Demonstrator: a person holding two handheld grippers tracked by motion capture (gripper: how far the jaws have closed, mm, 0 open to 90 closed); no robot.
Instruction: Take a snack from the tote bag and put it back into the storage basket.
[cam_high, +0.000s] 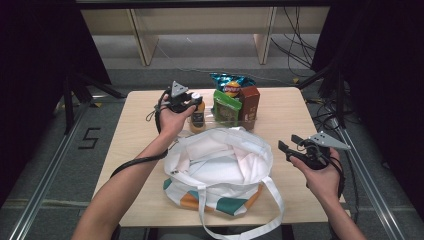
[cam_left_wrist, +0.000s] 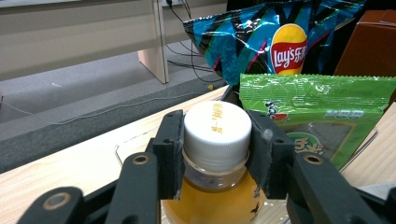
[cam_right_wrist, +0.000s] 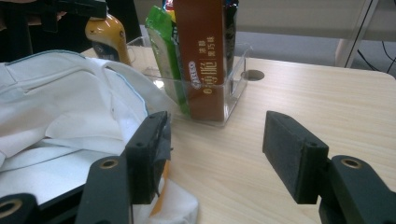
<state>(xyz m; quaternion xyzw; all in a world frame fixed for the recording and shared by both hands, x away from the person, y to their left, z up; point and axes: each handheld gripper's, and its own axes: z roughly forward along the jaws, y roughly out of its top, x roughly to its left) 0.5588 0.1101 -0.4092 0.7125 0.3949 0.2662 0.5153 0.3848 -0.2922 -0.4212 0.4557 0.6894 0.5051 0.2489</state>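
Pale wooden table (cam_high: 150, 107) on a grey floor, seen from the high view; a white tote bag (cam_high: 220, 162) with orange and teal patches lies open near the front edge; behind it stands a clear tray (cam_high: 250, 121) holding a green packet (cam_high: 226, 107), a brown box (cam_high: 250, 102) and a blue crisp bag (cam_high: 231, 82); the left gripper (cam_high: 192, 104) sits at the top of an orange juice bottle (cam_high: 198, 117) just left of the tray; the right gripper (cam_high: 289, 148) hovers to the right of the bag, well apart from the goods.

Left gripper view: both black jaws press against the bottle's white cap (cam_left_wrist: 217, 127) (one on each side, clamped); orange liquid shows below the neck; the green packet and crisp bag stand just behind.

Right gripper view: jaws stand parted with nothing between them, bare tabletop beneath; the bag's white cloth lies by the near jaw; the brown box, green packet and tray are ahead; the bottle stands beyond the bag, at upper left.
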